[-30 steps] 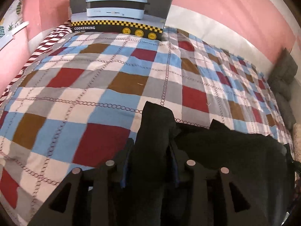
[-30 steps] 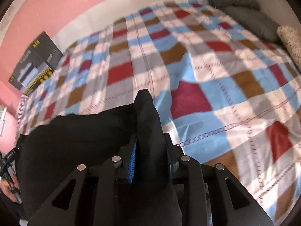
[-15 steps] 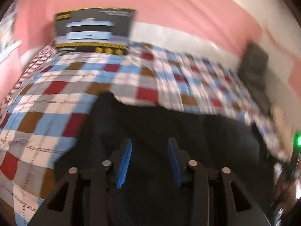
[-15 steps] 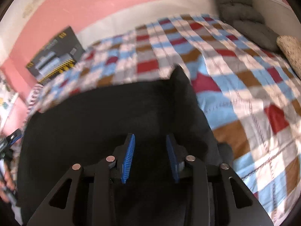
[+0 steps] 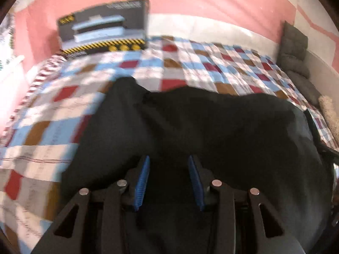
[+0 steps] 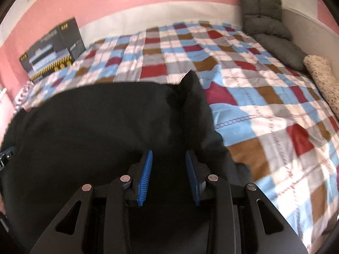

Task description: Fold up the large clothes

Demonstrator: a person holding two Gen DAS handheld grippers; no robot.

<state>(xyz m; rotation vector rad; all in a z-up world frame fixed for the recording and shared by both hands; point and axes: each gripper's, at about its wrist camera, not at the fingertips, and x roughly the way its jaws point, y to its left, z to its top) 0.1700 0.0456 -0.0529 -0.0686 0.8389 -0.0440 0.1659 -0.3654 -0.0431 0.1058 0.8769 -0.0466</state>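
**Both grippers off the cloth, fold laid down**

Left wrist view: left gripper (image 5: pixel 168 180) hangs over the black garment (image 5: pixel 211 131), fingers (image 5: pixel 142 185) apart, nothing between them. The garment lies spread on the checked bedspread (image 5: pixel 190 67), one corner standing up near the far left edge. The appliance box (image 5: pixel 103 33) leans at the pink wall. Picture is blurred, so seams cannot be read.

Right wrist view: right gripper (image 6: pixel 169 175) likewise empty, fingers (image 6: pixel 145 180) parted above the garment (image 6: pixel 95 127). A peak of cloth rises at the right edge; grey cushions (image 6: pixel 267 19) sit well apart.

Risk, as judged: the raised corners may slump unevenly and skew the next fold, since neither is pinned.

Against one second earlier: both grippers then pinched cloth; now both are released and the garment lies wider.
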